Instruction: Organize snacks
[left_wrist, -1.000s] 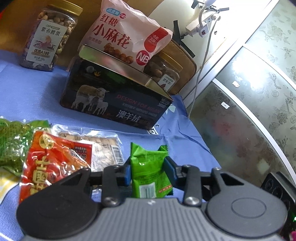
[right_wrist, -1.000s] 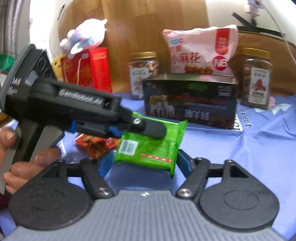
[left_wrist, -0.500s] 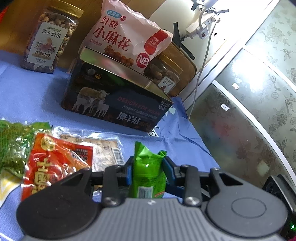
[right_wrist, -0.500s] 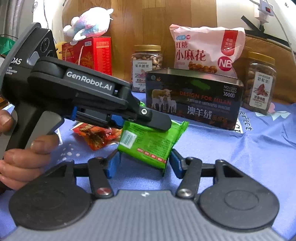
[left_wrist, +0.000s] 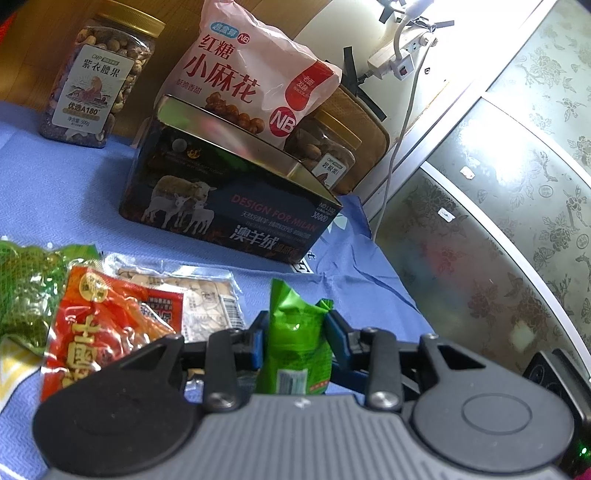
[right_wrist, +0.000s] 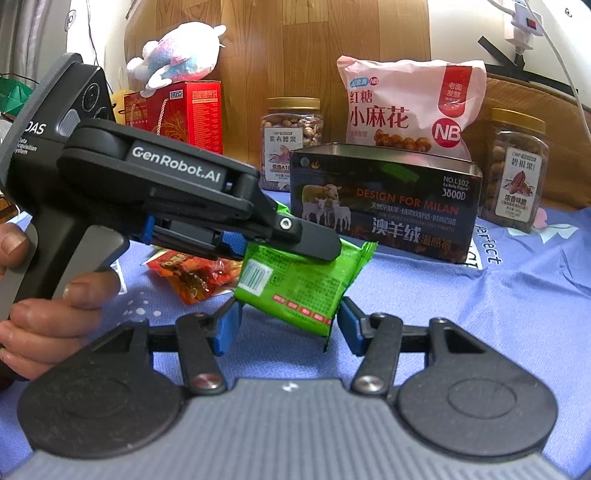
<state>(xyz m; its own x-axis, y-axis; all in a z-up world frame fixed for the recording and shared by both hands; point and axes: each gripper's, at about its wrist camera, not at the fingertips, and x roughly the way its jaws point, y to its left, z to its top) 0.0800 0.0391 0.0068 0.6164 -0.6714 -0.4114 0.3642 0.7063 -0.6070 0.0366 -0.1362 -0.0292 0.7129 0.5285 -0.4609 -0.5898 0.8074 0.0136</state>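
A small green snack packet (left_wrist: 291, 347) is pinched between the blue pads of my left gripper (left_wrist: 295, 325), which is shut on it above the blue cloth. The right wrist view shows the left gripper (right_wrist: 295, 251) reaching in from the left, gripping the upper edge of the green packet (right_wrist: 295, 284). The packet's lower end hangs between the pads of my right gripper (right_wrist: 288, 325), and both pads touch its side edges. Behind stands an open dark tin box (right_wrist: 384, 206), also visible in the left wrist view (left_wrist: 221, 206).
A pink snack bag (right_wrist: 406, 107) leans behind the tin, with nut jars (right_wrist: 291, 136) (right_wrist: 517, 170) on either side. A red packet (left_wrist: 110, 325), a clear packet (left_wrist: 207, 302) and a green bag (left_wrist: 22, 288) lie on the cloth. A red gift box (right_wrist: 184, 110) carries a plush toy (right_wrist: 177, 51).
My right gripper's jaws have narrowed onto the lower end of the green packet. In the left wrist view the packet has gone from broad and flat to narrow and crumpled.
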